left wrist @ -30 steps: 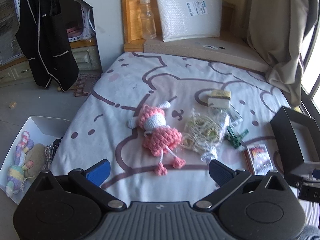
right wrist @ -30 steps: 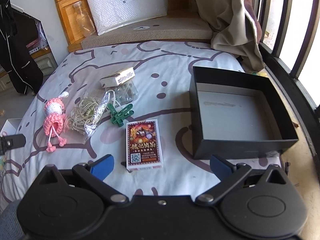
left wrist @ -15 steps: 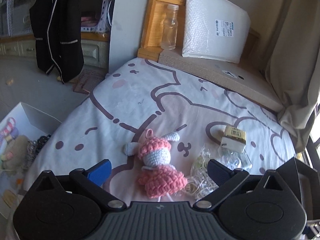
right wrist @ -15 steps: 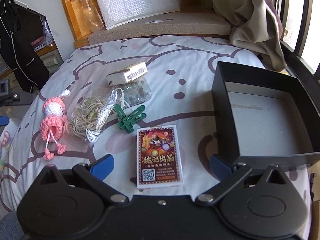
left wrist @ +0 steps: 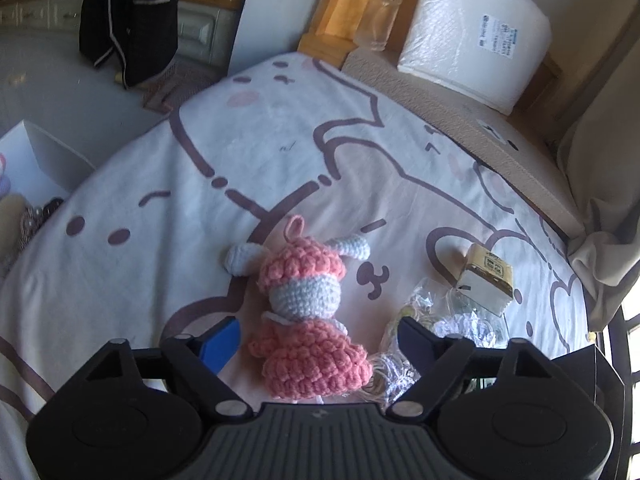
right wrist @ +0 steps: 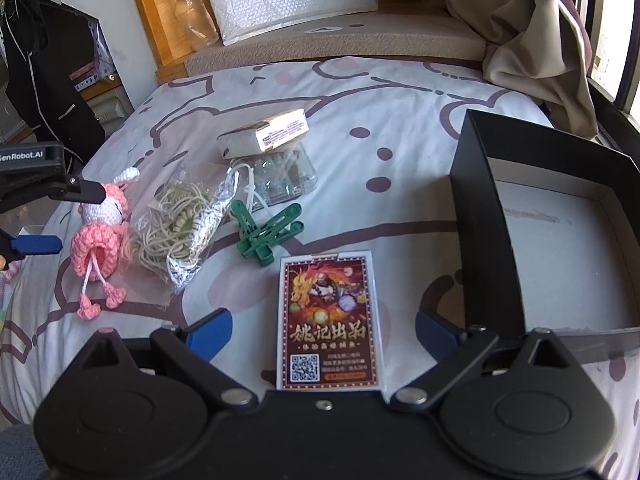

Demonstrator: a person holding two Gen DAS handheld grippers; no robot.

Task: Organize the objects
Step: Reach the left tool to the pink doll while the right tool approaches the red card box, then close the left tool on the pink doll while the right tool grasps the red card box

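A pink and white crochet doll [left wrist: 308, 320] lies on the bedsheet, between the open jaws of my left gripper [left wrist: 318, 340]; its skirt sits level with the fingertips. The doll also shows at the left of the right wrist view [right wrist: 100, 236], with the left gripper [right wrist: 60, 216] straddling it. My right gripper [right wrist: 324, 330] is open over a card deck box [right wrist: 330, 320], which lies flat between its fingers. An open black box [right wrist: 560, 232] stands just right of it.
A bag of rubber bands [right wrist: 180, 220], green clothespins [right wrist: 268, 232], a clear plastic case [right wrist: 284, 176] and a small cardboard box [right wrist: 264, 138] lie mid-bed. A white floor box [left wrist: 28, 176] holds toys at the left. A bubble-wrap package [left wrist: 472, 32] and a glass jar [left wrist: 380, 8] stand behind.
My left gripper has moved forward and down until its open fingers flank the doll. My right gripper has moved closer over the card deck box. Both stay open.
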